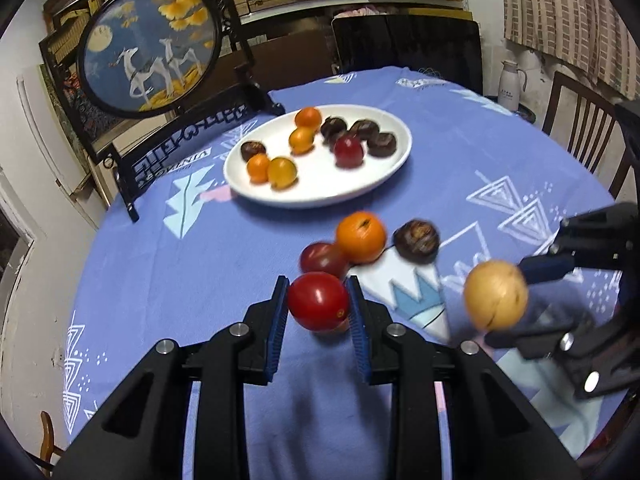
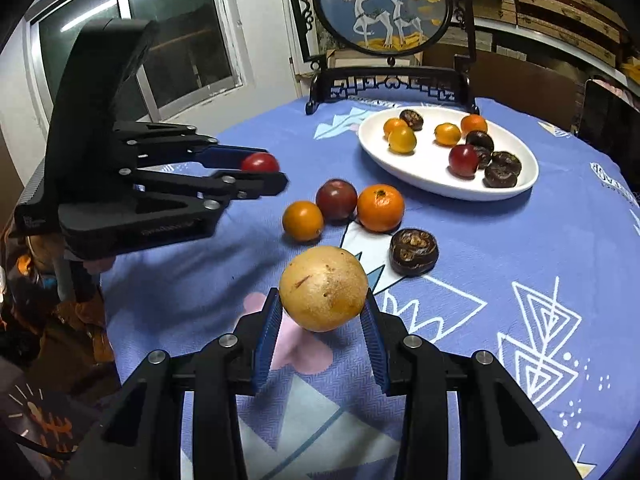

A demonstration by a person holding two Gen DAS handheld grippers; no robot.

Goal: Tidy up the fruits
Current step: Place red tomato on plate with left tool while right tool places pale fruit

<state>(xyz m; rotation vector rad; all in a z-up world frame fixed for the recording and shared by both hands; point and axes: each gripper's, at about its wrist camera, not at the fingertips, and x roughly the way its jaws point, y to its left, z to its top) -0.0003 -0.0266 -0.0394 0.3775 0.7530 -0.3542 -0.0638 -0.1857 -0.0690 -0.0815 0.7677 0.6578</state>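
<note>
A: Hidden items?
B: Small orange (image 2: 303, 221) blocked in left view by tomato (image 1: 319, 301); plate (image 1: 280, 192) fruits blurred.
A: Jaws?
B: Left gripper (image 1: 318, 300) clenched on tomato, lower centre, off the cloth (image 1: 160, 264). Right gripper (image 2: 322, 312) grasping yellow fruit (image 2: 323, 288), lower centre, lifted.

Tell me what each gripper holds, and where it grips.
Left gripper pinches a red tomato by its sides; right gripper pinches a tan round fruit by its sides.
</note>
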